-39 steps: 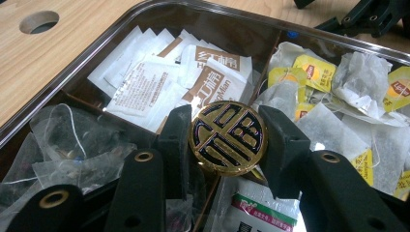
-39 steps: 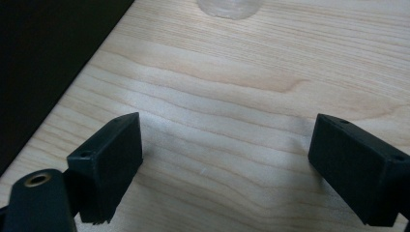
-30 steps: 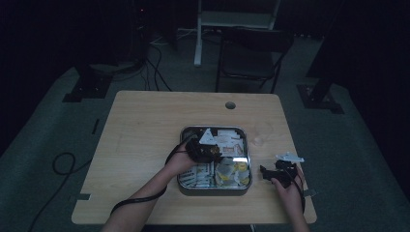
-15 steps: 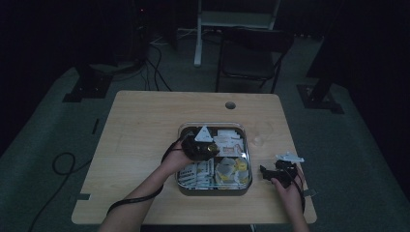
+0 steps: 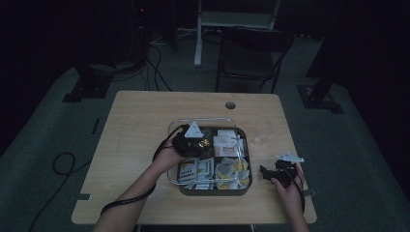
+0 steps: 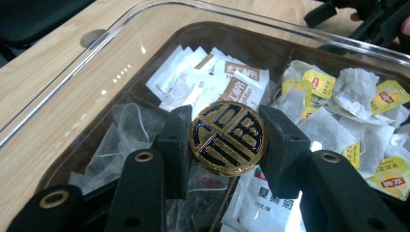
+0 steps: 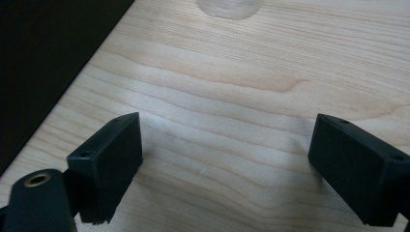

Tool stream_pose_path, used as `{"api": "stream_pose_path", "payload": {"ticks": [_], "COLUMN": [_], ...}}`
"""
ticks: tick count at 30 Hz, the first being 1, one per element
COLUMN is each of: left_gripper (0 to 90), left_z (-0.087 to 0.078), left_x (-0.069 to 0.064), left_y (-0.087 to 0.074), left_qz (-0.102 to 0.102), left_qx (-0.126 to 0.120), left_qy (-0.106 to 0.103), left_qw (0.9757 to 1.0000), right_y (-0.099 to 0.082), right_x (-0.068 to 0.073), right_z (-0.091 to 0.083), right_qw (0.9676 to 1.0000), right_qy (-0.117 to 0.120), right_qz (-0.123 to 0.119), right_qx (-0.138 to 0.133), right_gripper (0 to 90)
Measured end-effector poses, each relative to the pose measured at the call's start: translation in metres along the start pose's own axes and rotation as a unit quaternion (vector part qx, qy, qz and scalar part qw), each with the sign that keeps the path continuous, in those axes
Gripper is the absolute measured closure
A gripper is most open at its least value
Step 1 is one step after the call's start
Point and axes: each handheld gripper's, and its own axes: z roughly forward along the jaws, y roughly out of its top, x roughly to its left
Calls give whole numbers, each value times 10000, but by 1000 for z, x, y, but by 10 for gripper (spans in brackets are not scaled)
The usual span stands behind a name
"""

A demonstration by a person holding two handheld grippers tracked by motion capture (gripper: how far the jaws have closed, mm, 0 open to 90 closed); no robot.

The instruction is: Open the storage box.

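A dark compartmented box [image 5: 212, 192] of tea bags sits at the table's middle right. Its clear lid [image 6: 72, 82] hangs tilted over the box, lifted by a round gold-and-black knob [image 6: 227, 145]. My left gripper [image 6: 226, 126] is shut on that knob, one black pad on each side; in the high view it [image 5: 192, 141] is above the box's far left corner. Through the lid I see white and brown sachets [image 6: 217, 82] and yellow-tagged tea bags [image 6: 348, 96]. My right gripper [image 7: 225, 159] stands open over bare wood, right of the box [image 5: 269, 172].
The wooden table [image 5: 140, 125] has a round cable hole [image 5: 230, 105] near its far edge. A clear object's base [image 7: 229, 7] stands on the wood ahead of the right gripper. A dark chair [image 5: 254, 53] and floor cables lie beyond the table.
My left gripper has moved left and a little up with the knob, carrying the clear lid off toward the box's left side. The right hand has kept still.
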Motion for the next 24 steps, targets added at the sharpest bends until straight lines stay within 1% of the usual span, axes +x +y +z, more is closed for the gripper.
{"api": "stream_pose_path", "payload": {"ticks": [6, 7, 10, 11, 12, 14, 18, 19, 21, 23, 24], "left_gripper": [594, 594, 594, 594, 594, 594, 594, 595, 594, 595, 594], "left_z": [-8, -9, -15, -16, -18, -22, -31, -33, -37, -41, -43], "left_x": [7, 9, 12, 13, 15, 18, 24, 25, 28, 32, 34], "left_y": [-6, -6, -9, -10, -11, -13, -18, -19, -21, -24, -25], "left_qz": [-124, -114, -137, -185, -170, -224, -293, -282, -343, -394, -416], "left_qx": [-38, -17, -33, -55, -36, -55, -79, -57, -88, -100, -80], "left_qy": [113, 107, 186, 217, 237, 267, 388, 410, 476, 586, 625], "left_qw": [9999, 9999, 9997, 9996, 9996, 9994, 9988, 9987, 9982, 9975, 9971], "right_y": [0, 0, 0, 0, 0, 0, 0, 0, 0, 0, 0], "right_x": [0, 0, 0, 0, 0, 0, 0, 0, 0, 0, 0], "right_z": [0, 0, 0, 0, 0, 0, 0, 0, 0, 0, 0], "right_qw": [10000, 10000, 10000, 10000, 10000, 10000, 10000, 10000, 10000, 10000, 10000], "right_qy": [0, 0, 0, 1, 1, 3, 1, 0, 2, 0, 0], "right_qz": [2, 1, 1, 0, 2, 1, 0, 0, 0, -2, 0], "right_qx": [0, 0, 3, 0, 0, 1, 2, 2, 3, 2, 4], "right_gripper": [117, 117, 117, 117, 117, 117, 117, 117, 117, 117, 117]}}
